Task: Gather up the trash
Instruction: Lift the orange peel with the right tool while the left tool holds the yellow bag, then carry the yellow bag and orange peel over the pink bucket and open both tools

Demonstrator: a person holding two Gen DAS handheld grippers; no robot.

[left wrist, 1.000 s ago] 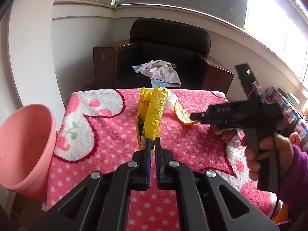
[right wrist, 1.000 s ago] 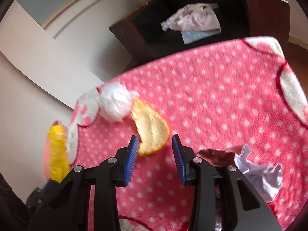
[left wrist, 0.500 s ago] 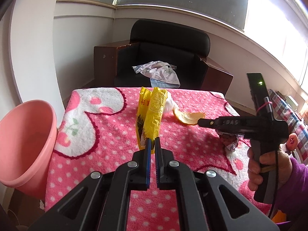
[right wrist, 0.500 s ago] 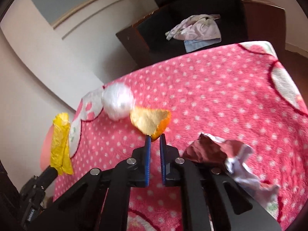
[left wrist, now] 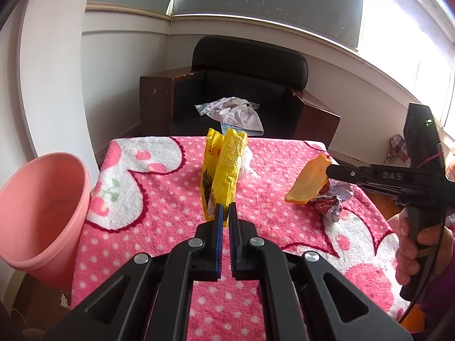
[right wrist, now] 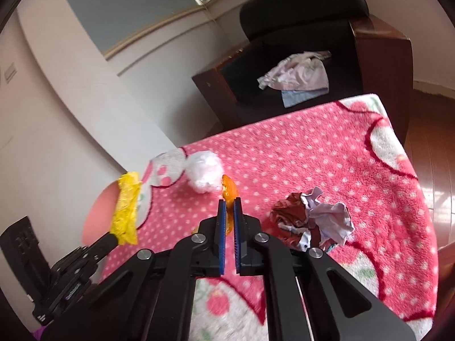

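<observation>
My left gripper [left wrist: 224,209] is shut on a yellow snack wrapper [left wrist: 224,167] and holds it upright above the pink polka-dot table cloth [left wrist: 159,199]. The wrapper also shows in the right wrist view [right wrist: 126,207]. My right gripper [right wrist: 229,203] is shut on an orange peel [right wrist: 229,190], lifted off the cloth; the peel shows in the left wrist view [left wrist: 308,184]. A white crumpled tissue [right wrist: 203,174] and a crumpled red-and-white wrapper [right wrist: 312,221] lie on the cloth. A pink bin [left wrist: 37,216] stands at the table's left edge.
A black armchair [left wrist: 244,91] with clothes [left wrist: 233,112] on its seat stands behind the table, with wooden side panels [left wrist: 318,122]. A white wall is at the left. Wooden floor [right wrist: 432,153] lies to the right of the table.
My right gripper closed on the orange peel and lifted it off the cloth. My left gripper kept hold of the yellow wrapper and rose a little.
</observation>
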